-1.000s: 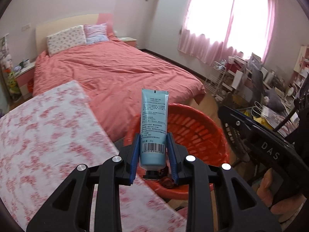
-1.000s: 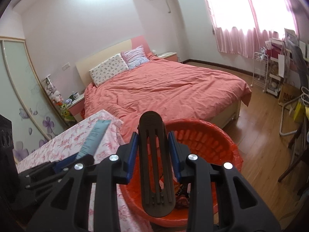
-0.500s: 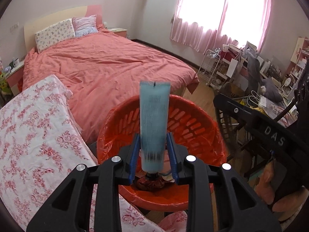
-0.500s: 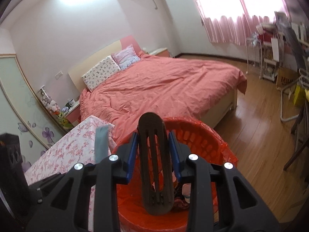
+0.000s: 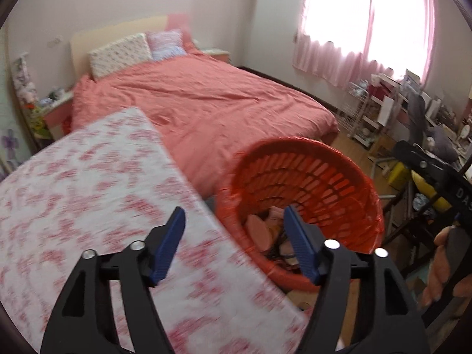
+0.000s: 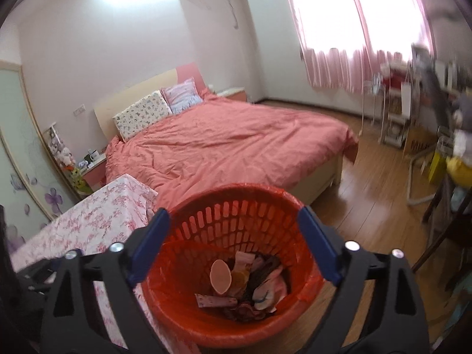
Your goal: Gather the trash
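Both claws are spread wide and carry nothing. The left claw (image 5: 234,243) hangs over the edge of the table (image 5: 88,194), which is covered in a pink floral cloth, with its right finger just over the rim of the red basket (image 5: 348,177). The right claw (image 6: 233,243) sits directly above the same basket (image 6: 306,283), looking straight down into it.

The trash (image 6: 250,286) lies in a loose heap at the bottom of the basket: a flat pinkish oval piece, some pale crumpled or fabric-like bits, a patterned strip and dark tangled pieces. The left view is blurred, so what each piece is remains uncertain there.

This heap looks light and mostly soft; it would squash under the fingers rather than resist, and none of it appears fragile. The basket itself seems to be thin slotted plastic with a red liner bag folded over its rim, so it is probably light and a little flexible. If it must be moved, the rim is the natural place to pinch, though the liner may slide against the plastic. A two-sided hold on opposite parts of the rim would likely keep it from tipping.
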Motion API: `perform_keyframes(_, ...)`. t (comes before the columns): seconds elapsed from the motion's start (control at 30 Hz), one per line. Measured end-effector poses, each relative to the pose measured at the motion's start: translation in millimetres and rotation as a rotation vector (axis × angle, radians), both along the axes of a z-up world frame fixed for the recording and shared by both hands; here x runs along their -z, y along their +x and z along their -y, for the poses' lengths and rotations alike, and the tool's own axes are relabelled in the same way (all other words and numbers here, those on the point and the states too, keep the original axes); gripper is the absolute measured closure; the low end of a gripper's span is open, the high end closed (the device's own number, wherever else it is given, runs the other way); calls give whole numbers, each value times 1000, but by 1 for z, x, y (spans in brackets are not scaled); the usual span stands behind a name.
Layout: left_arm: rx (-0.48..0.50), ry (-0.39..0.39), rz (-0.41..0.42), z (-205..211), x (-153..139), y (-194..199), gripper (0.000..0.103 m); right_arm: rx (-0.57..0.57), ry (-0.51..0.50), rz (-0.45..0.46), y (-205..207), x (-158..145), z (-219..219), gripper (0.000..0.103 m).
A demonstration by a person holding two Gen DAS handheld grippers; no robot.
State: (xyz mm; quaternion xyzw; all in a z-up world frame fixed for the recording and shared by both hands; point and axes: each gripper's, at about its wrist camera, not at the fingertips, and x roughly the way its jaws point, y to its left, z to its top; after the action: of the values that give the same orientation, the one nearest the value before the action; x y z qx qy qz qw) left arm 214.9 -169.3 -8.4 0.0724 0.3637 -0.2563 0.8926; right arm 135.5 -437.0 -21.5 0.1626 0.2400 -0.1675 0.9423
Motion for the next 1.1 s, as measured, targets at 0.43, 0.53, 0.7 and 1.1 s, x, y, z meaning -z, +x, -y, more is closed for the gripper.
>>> perform_keyframes(0.43, -293, -11, 164, -120, -34, -84, 3, 67, -299, 57, -91, -50, -106, 4)
perform_keyframes(0.53, -351, -8, 187, -139, -36, -106, 2, 95, -285, 81, -116, -52, -120, 4)
perform_keyframes(0.7, -455, 3, 241, -165, -37, -140, 2, 119, -289, 108, -150, -50, -147, 4)
perform_keyframes(1.1, -599, -10, 331, -199, -33, -193, 2, 107, -317, 74, -187, -37, -197, 4)
